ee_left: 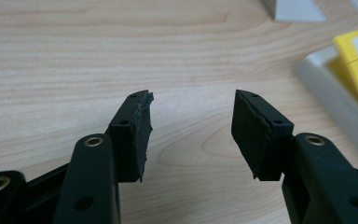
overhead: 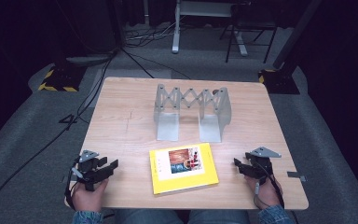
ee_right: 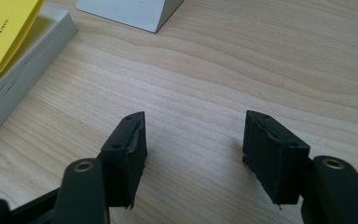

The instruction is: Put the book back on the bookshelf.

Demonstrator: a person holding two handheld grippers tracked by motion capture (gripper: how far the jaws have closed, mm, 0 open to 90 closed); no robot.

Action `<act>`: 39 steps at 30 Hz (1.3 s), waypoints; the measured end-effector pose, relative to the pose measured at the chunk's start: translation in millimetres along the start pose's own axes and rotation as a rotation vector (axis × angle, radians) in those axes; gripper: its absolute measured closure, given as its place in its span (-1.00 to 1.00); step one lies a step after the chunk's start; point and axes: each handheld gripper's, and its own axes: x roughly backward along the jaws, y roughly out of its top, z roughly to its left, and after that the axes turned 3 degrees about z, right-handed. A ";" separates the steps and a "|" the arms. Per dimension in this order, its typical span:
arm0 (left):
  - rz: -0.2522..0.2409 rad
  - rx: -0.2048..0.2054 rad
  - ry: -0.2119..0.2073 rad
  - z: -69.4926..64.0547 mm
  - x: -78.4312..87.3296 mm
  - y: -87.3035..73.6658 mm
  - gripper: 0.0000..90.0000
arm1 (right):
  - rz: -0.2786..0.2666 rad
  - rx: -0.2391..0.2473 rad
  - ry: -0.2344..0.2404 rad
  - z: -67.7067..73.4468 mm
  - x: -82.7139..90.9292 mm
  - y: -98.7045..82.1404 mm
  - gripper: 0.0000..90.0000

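Book: the book (overhead: 183,168) lies flat on the table (overhead: 121,126), near its front edge and about midway between the two grippers, touching neither.
Room by book: bare wood on both sides of the book; a wide free strip to its left and another to its right, up to the table's side edges.
Left gripper: the left gripper (overhead: 106,167) rests left of the book, well apart, close to the front edge; jaws spread, nothing between them, bare wood under the gap in the left gripper view (ee_left: 191,126).
Right gripper: the right gripper (overhead: 240,164) rests right of the book, near the front edge; jaws spread and empty (ee_right: 193,144).
Rack: a grey metal rack (overhead: 192,112) stands just behind the book, its two feet pointing at the book, a narrow gap between them.
Look: yellow cover, a colour picture at its top right, pale page block thick at the side (ee_right: 23,51).
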 end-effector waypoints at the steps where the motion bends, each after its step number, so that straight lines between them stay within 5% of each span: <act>1: -0.019 0.018 -0.018 -2.0 2.5 0.3 0.10 | -0.001 0.003 0.001 -0.1 -0.1 0.0 -0.12; 2: -0.019 0.018 -0.018 -2.0 2.5 0.3 0.14 | -0.001 0.003 0.001 -0.1 -0.1 0.0 -0.12; 4: -0.087 0.051 -0.096 -8.4 11.1 1.6 0.14 | 0.001 0.005 0.003 0.0 -0.1 0.0 -0.14; 7: -0.118 0.075 -0.188 -19.5 16.1 6.3 0.13 | 0.001 0.006 0.003 0.1 -0.1 0.0 -0.14; 12: -0.048 0.042 -0.181 -33.1 5.6 8.0 0.08 | 0.003 0.006 0.001 0.5 -0.1 0.1 -0.17; 21: 0.122 0.014 -0.298 -69.3 -33.0 14.3 0.01 | 0.003 0.000 -0.006 1.6 0.1 -0.2 -0.18; 30: 0.223 -0.004 -0.307 -84.8 -55.8 18.3 -0.09 | 0.004 -0.003 -0.006 2.6 0.5 -0.5 -0.18; 37: 0.253 -0.045 -0.257 -94.1 -63.8 18.8 -0.11 | 0.049 0.012 0.097 27.9 2.5 6.3 0.01; 39: 0.246 -0.062 -0.254 -96.9 -65.2 18.5 -0.11 | 0.062 0.055 0.111 42.4 -1.0 10.7 0.02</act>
